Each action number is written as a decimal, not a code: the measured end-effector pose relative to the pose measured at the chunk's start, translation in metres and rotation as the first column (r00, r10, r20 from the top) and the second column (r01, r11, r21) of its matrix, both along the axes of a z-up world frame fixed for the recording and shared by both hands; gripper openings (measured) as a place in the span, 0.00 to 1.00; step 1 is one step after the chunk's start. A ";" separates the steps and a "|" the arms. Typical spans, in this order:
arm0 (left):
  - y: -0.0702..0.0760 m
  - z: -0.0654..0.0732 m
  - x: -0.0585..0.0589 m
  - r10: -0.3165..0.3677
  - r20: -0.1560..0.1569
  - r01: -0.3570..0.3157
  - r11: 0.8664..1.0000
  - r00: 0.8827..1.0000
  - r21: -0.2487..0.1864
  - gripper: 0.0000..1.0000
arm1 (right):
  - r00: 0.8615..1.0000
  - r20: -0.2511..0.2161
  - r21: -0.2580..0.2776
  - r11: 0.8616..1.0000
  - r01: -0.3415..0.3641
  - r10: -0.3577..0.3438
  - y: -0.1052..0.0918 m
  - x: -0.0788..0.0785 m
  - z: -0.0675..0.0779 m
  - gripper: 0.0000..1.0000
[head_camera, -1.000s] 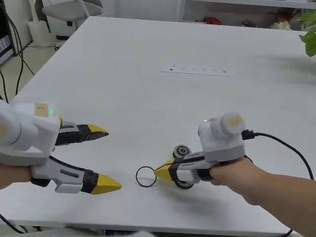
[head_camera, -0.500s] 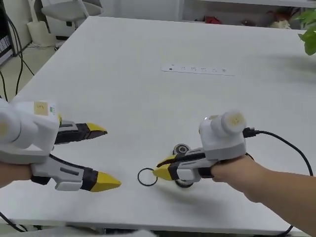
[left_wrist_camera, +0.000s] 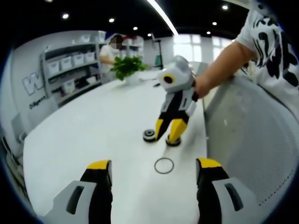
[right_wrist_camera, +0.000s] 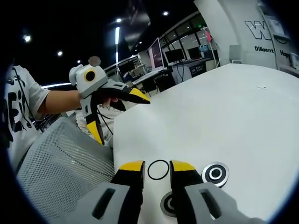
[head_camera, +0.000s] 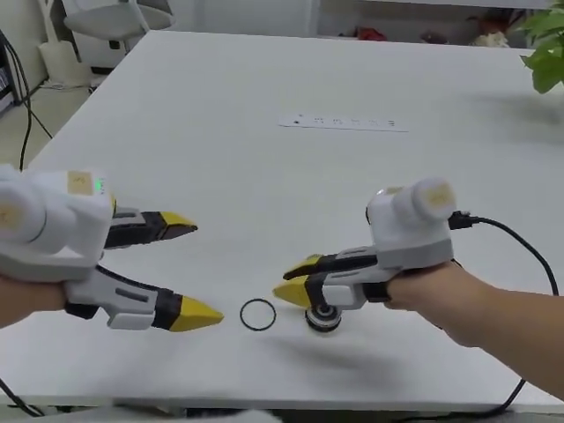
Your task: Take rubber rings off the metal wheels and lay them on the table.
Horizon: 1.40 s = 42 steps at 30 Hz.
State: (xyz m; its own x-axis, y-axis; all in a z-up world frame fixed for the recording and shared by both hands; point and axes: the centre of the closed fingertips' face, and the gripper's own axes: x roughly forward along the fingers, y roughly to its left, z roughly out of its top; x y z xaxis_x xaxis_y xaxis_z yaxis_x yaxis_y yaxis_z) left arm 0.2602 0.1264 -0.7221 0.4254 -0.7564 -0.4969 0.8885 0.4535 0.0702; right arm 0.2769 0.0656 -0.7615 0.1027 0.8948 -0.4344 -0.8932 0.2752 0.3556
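White table [head_camera: 264, 132], matte, mostly bare; a power strip [head_camera: 344, 123] lies on the far side, approx. centre. Rubber ring [head_camera: 257, 315] lies flat on the table nr the front edge, free of both tools, between L gripper [head_camera: 203, 269] and R gripper [head_camera: 295, 278].

L gripper: jaws spread wide, nothing in them, to the left of the ring. R gripper: jaws parted only a little, nothing pinched, tips pointing at the ring and just short of it.

Metal wheel [head_camera: 323, 319] sits on the table directly under R gripper's lower jaw; touching or just clear, hard to say from the head view. Right gripper view has a second wheel [right_wrist_camera: 215, 173] lying flat beside the first, apart from the ring.

Black cable [head_camera: 511, 256] trails from R gripper across the table to the right.

Room: plant [head_camera: 546, 62] at the far right corner, shelving w/ bins [left_wrist_camera: 70, 65] along a wall, monitors [right_wrist_camera: 175, 55] on desks beyond the table, mesh chair back [right_wrist_camera: 60, 158] by the person, ceiling spots overhead.
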 end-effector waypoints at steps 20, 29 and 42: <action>-0.029 0.009 0.012 -0.049 0.017 0.049 0.999 0.999 -0.010 0.73 | 0.999 0.031 0.029 0.999 0.037 -0.038 -0.032 0.005 0.023 0.24; -0.040 0.010 0.016 -0.067 0.016 0.067 0.998 0.998 -0.011 0.73 | 0.998 0.048 0.021 0.999 0.050 -0.051 -0.048 0.008 0.025 0.26; -0.063 0.001 0.021 -0.095 -0.003 0.095 0.995 0.995 -0.021 0.70 | 0.996 0.090 -0.059 0.998 0.027 -0.022 -0.074 0.003 0.010 0.28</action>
